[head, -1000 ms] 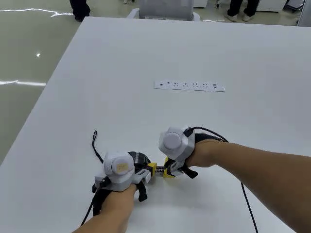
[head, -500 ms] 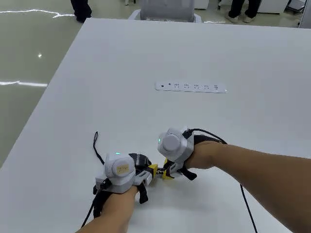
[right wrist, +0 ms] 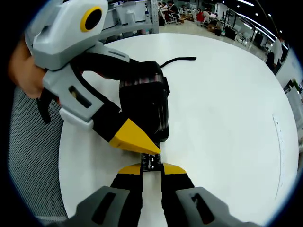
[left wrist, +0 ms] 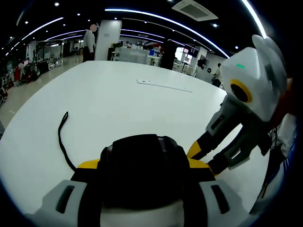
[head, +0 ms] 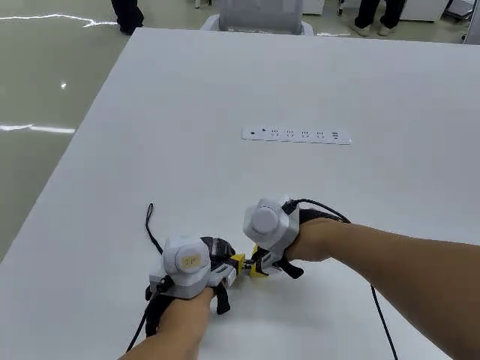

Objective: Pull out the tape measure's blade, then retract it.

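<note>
We find the tape measure (head: pixel 215 248) low on the white matte surface (head: pixel 300 75), a rounded black rubbery case whose reddish print (seen in the right gripper view) is too blurred for us to read. The left gripper (head: pixel 228 268) lies nearly flat, its grey, yellow-tipped fingers (right wrist: pixel 134 137) closed against the case's two sides. The right gripper (right wrist: pixel 151 166) faces it, tilted down from a bent wrist, its fingers pinched almost together on the blade tip (right wrist: pixel 151 162), a short bit of metal just clear of the case. A thin black wrist cord (head: pixel 150 225) trails off the case, and a flat white power strip (head: pixel 296 135) lies well apart
</note>
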A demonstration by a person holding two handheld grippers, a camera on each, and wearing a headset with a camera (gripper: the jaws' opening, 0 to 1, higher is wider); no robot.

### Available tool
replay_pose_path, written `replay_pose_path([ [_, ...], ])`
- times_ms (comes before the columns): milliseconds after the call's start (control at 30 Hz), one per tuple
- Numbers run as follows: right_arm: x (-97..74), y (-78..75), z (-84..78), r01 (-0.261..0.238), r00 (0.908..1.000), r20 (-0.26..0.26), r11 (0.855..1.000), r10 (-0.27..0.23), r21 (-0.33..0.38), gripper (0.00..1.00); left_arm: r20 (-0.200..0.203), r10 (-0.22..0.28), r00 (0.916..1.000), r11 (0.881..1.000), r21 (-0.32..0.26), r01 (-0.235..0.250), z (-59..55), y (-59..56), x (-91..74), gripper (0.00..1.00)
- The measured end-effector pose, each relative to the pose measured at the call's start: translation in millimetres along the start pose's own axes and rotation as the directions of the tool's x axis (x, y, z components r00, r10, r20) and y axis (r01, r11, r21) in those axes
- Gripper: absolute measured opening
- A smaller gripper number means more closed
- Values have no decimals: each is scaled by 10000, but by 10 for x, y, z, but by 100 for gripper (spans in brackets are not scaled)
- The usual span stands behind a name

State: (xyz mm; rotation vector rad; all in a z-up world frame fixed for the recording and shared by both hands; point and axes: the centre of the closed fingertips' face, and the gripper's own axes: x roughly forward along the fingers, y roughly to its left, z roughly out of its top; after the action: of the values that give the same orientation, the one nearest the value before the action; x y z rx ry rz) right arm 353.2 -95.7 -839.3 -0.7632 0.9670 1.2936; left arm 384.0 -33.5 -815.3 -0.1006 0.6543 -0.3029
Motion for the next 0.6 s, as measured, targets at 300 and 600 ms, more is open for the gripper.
replay_pose_path([
  [300, 15, 1, 32, -29, 10000, -31, 10000, 29, 25, 13, -14, -18, 10000, 10000, -24, 18, -1, 6, 4, 66],
  [600, 39, -5, 71, -125, 9998, 152, 9999, 124, 72, 13, 9, -27, 10000, 10000, -55, 27, -3, 11, 0, 66],
])
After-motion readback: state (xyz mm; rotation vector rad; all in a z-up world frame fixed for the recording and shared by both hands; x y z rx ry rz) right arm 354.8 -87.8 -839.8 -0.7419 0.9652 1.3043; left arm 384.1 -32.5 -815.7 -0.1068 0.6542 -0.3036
